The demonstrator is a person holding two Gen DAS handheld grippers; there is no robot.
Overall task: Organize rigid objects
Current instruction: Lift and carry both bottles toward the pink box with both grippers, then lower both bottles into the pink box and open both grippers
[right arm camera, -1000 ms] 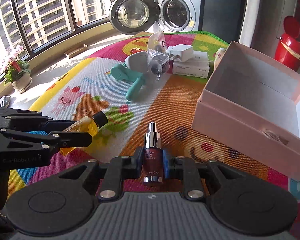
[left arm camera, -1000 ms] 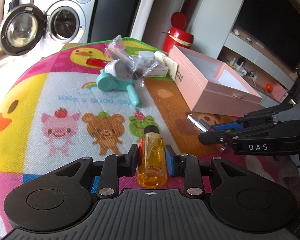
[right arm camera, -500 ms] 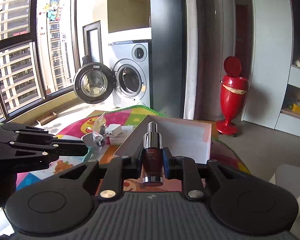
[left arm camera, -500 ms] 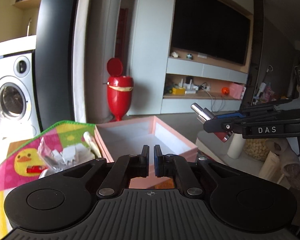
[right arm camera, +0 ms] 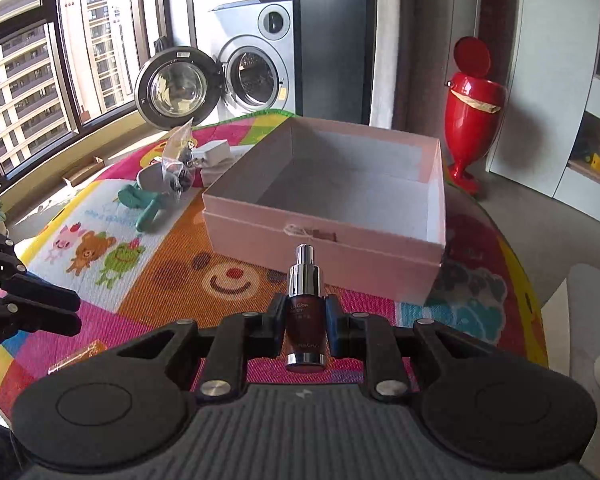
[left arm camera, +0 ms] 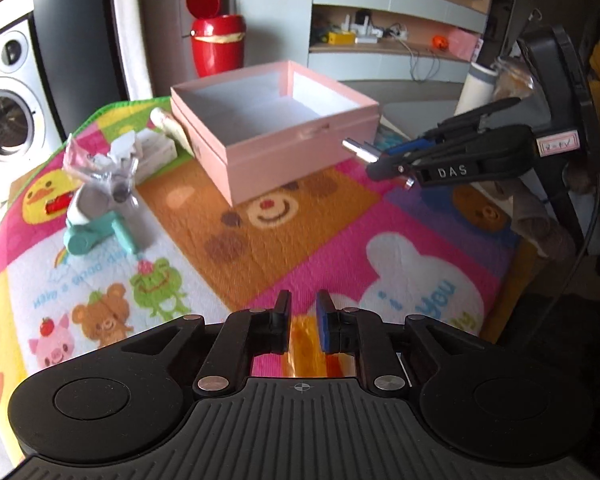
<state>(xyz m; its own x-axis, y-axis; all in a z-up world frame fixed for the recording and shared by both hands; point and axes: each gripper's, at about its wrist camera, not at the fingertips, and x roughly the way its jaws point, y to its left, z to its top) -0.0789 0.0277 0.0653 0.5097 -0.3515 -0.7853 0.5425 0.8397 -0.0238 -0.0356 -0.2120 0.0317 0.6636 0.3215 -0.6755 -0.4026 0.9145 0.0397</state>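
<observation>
My right gripper is shut on a dark red serum bottle with a silver pump, held upright above the mat in front of the open pink box. It also shows in the left wrist view, right of the box. My left gripper has its jaws a little apart above an amber bottle, which lies on the mat below and between them. In the right wrist view the amber bottle lies on the mat under the left gripper's fingers.
A colourful play mat covers the round table. At its far left lie a teal and grey tool, a clear plastic bag and white boxes. A red bin and a washing machine stand beyond.
The amber bottle has left my left gripper's grip and now lies on the mat below the jaws. Both grippers swung up and came back down near the pink box.
</observation>
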